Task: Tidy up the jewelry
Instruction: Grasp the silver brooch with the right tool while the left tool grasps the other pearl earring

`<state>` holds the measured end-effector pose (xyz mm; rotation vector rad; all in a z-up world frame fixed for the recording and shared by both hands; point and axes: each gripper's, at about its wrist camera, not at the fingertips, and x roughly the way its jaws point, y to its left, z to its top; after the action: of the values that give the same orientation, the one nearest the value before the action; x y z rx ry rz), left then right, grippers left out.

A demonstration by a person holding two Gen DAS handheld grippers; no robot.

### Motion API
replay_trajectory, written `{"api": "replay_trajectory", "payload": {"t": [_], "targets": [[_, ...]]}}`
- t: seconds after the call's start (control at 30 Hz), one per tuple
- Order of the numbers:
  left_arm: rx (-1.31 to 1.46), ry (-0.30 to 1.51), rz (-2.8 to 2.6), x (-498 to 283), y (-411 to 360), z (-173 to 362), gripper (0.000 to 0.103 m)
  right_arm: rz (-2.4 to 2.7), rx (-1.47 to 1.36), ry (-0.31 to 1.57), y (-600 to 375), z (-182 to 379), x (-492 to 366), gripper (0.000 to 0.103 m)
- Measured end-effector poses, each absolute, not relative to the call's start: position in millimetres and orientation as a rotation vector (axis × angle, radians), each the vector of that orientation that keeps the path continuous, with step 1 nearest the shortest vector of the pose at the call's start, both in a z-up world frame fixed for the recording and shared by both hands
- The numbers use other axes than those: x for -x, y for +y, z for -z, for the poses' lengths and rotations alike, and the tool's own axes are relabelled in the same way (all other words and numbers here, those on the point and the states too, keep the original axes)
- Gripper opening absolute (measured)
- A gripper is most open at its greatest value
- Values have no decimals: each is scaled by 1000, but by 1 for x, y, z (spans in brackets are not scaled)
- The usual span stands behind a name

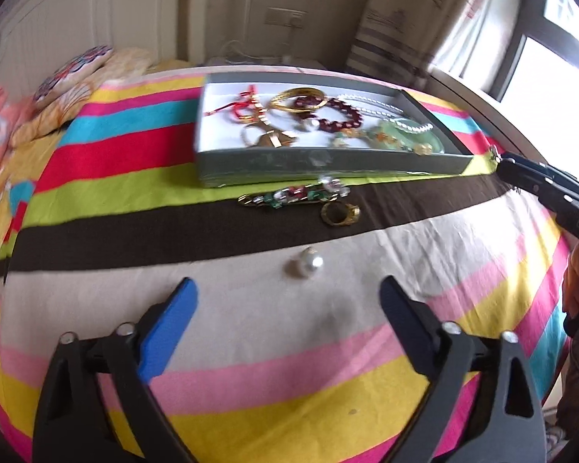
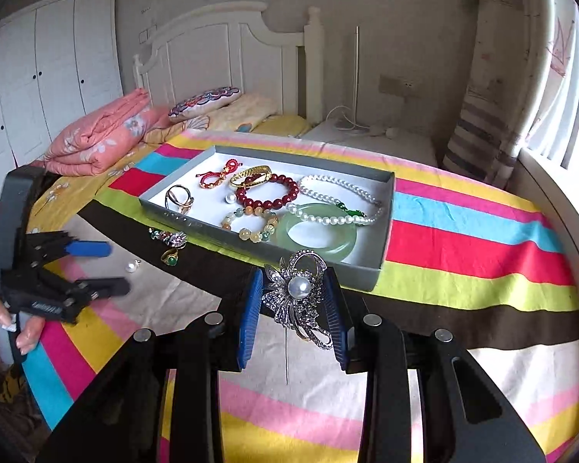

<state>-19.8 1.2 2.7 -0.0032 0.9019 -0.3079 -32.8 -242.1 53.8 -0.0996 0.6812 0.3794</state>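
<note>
The right gripper (image 2: pixel 294 305) is clamped on a silver brooch (image 2: pixel 299 297) with a pearl centre, held just short of the grey jewelry tray (image 2: pixel 382 239). The left gripper (image 1: pixel 289 305) is spread wide above a loose pearl earring (image 1: pixel 304 265) on the striped bedspread (image 1: pixel 251 328), with a gold ring (image 1: pixel 339 213) and a jewelled pin (image 1: pixel 293 195) near the tray's front wall.

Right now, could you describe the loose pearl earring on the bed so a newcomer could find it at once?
Start at the grey box on the striped bedspread. In front of it, on the dark stripe, lie a jewelled clip and a gold ring. The earring lies nearer, alone on the beige stripe: one white pearl.
</note>
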Motion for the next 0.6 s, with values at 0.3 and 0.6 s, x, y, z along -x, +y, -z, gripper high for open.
{"api": "replay_trajectory", "payload": {"t": [0.3,0.6], "targets": [[-172,871,344,15,-25,-2,16,-394,53,664,-250,-55,39,33],[-164,870,373,22,-23,-3,13,-390,114,644,-236,-65,44,33]]}}
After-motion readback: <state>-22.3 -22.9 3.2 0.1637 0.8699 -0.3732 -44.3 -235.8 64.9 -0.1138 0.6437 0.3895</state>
